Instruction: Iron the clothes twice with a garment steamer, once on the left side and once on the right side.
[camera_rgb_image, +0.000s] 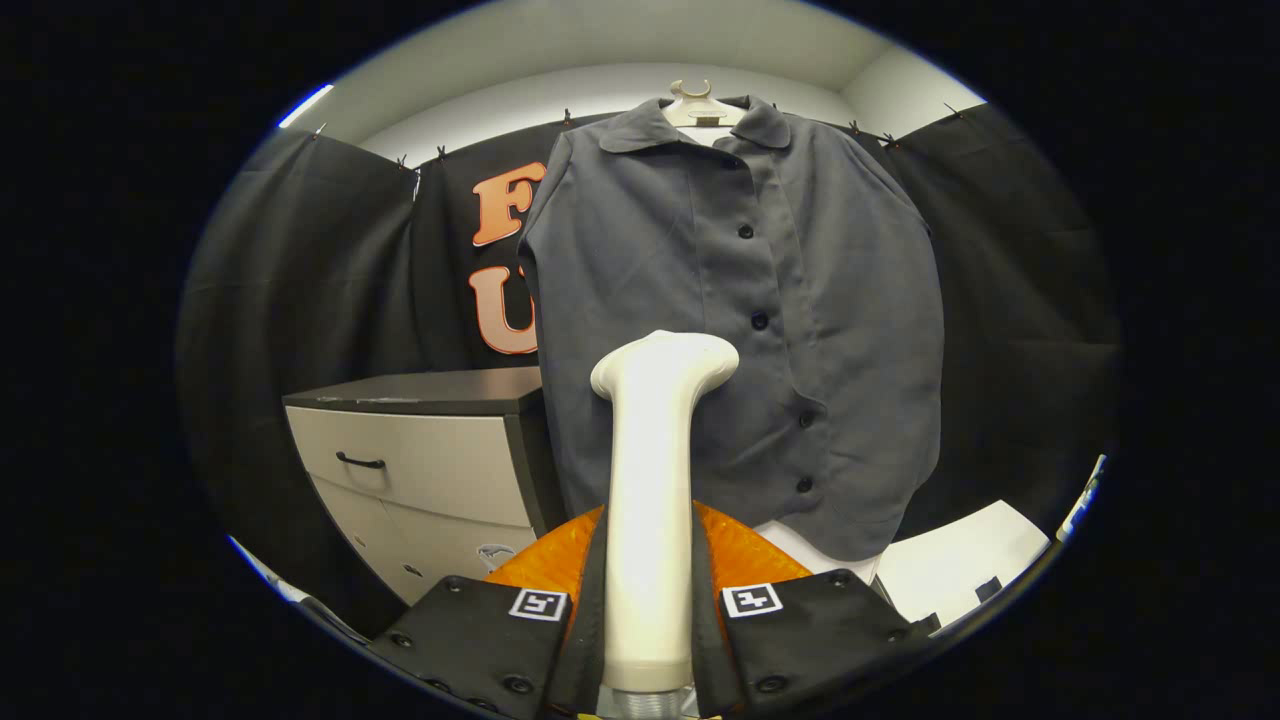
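We hold the steamer (652, 500) pinched between both fingers of the gripper (648, 640), which press on its handle from either side; its long axis runs straight ahead and up from the fingers, and its head sits at the top end, tipped toward the shirt (740, 320). The shirt hangs on a hanger (700, 105) directly beyond the steamer, buttoned, with its placket running down just to the right of the steamer head. The head appears to sit low on the shirt, near the left of the button line, though we cannot tell whether it touches the cloth. We judge the coming stroke turns on this: the shirt's length runs up and down, so the head has to travel along that line on one half, then on the other. A cabinet (420, 470) stands close by the shirt's left edge, crowding the low left; the right side looks more open.
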